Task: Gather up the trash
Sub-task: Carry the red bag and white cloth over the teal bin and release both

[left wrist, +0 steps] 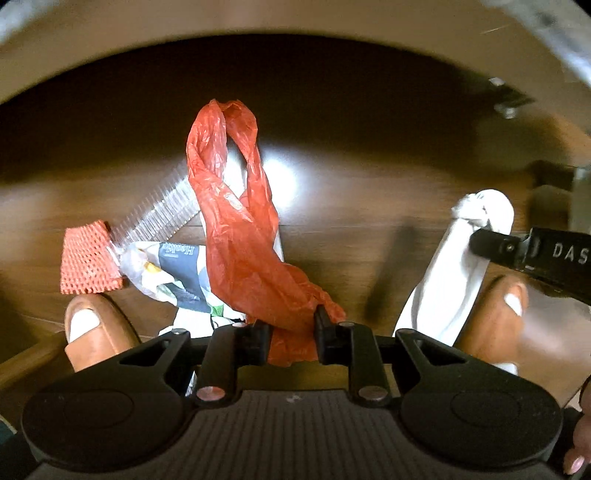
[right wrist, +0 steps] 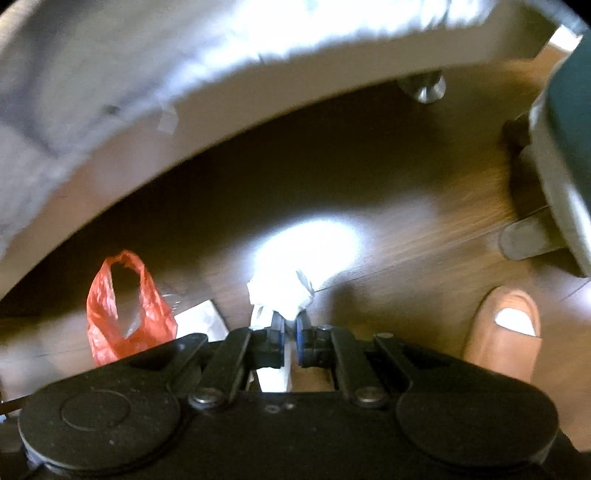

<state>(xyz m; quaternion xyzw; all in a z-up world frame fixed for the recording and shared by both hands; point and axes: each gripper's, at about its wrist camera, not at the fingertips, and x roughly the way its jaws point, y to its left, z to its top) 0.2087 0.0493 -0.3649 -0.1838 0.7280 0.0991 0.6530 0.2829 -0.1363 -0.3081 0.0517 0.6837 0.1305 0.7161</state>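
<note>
A red plastic bag hangs pinched between the fingers of my left gripper, lifted off the wooden floor. Below it lie an orange foam net, a clear ribbed plastic tray and a printed wrapper. At the right edge, my right gripper is clamped on the knotted top of a white bag, which dangles from it. In the right wrist view that gripper is shut on the crumpled white bag, and the red bag shows to the left.
A person's feet in tan open-toe shoes stand on either side of the litter. A pale furniture edge with a white cloth overhangs the far side. A metal leg and a chair base stand at the right.
</note>
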